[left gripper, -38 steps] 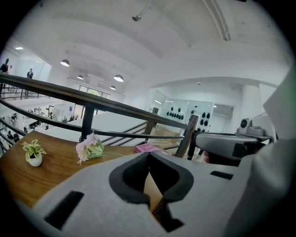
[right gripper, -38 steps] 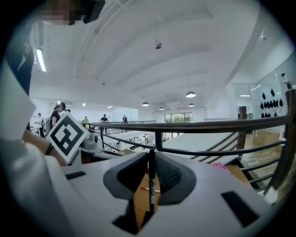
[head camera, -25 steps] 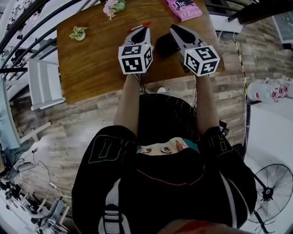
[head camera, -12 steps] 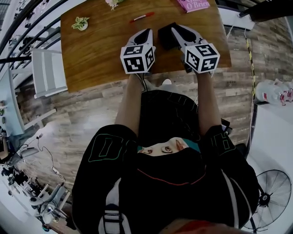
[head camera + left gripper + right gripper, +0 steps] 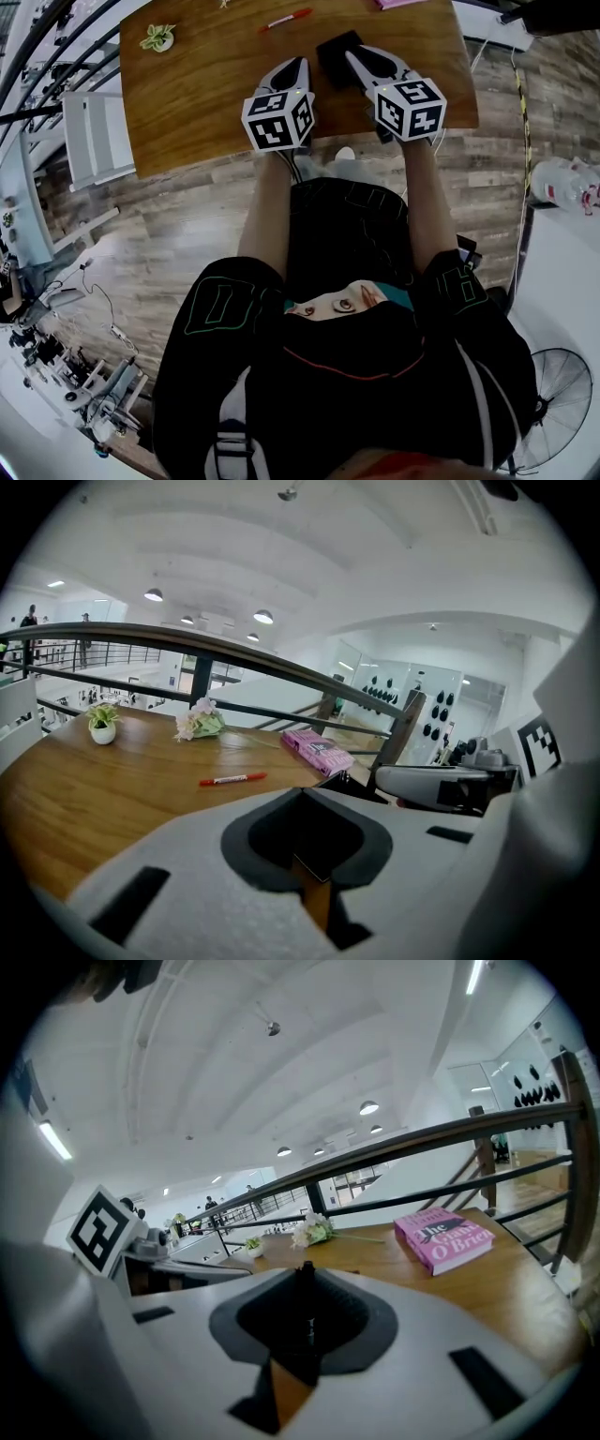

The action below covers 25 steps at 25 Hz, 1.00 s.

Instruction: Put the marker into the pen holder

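Observation:
The red marker (image 5: 289, 19) lies flat on the wooden table (image 5: 197, 103), toward its far side; in the left gripper view the marker (image 5: 232, 780) is ahead and a little left. A black pen holder (image 5: 336, 56) stands between the two gripper noses. My left gripper (image 5: 297, 64) is shut and empty, short of the marker. My right gripper (image 5: 355, 54) is also shut and empty, touching or just beside the holder's right side. In each gripper view the jaws of the left gripper (image 5: 307, 808) and the right gripper (image 5: 305, 1283) meet with nothing held.
A pink book (image 5: 319, 752) lies at the table's far right, and flowers (image 5: 199, 722) and a small potted plant (image 5: 101, 726) sit at the far left. A dark railing (image 5: 281, 672) runs behind the table. A white chair (image 5: 89, 141) stands left of it.
Both grippers have drawn back toward the table's near edge. The marker and the pen holder now lie farther ahead of the jaws. The marker has stayed on the table.

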Tool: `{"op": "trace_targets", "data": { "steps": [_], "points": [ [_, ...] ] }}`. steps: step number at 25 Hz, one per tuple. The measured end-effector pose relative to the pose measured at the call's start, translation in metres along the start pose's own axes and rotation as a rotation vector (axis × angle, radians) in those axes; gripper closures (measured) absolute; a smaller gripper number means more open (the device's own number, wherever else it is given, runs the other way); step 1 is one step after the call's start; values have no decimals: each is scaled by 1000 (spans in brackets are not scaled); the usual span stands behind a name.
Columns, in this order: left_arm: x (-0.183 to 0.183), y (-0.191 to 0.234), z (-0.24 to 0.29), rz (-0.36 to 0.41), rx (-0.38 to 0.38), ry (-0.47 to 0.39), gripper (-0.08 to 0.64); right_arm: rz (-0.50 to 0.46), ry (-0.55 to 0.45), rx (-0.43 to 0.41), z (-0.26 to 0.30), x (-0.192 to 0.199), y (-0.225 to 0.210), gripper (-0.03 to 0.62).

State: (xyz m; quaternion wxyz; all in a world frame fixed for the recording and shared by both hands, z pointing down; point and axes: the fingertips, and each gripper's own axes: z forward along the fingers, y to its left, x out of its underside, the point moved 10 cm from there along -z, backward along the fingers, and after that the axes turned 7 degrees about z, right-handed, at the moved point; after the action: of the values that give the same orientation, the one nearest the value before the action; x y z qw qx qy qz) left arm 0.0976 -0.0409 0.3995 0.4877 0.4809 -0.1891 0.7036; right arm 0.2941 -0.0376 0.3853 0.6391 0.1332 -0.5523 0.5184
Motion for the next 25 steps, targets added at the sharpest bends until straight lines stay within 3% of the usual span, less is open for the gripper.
{"op": "trace_targets", "data": {
  "steps": [10, 25],
  "points": [
    [20, -8, 5, -19, -11, 46, 551, -5, 99, -5, 3, 18, -5, 526],
    [19, 10, 14, -42, 12, 57, 552, -44, 114, 29, 16, 15, -7, 508]
  ]
}}
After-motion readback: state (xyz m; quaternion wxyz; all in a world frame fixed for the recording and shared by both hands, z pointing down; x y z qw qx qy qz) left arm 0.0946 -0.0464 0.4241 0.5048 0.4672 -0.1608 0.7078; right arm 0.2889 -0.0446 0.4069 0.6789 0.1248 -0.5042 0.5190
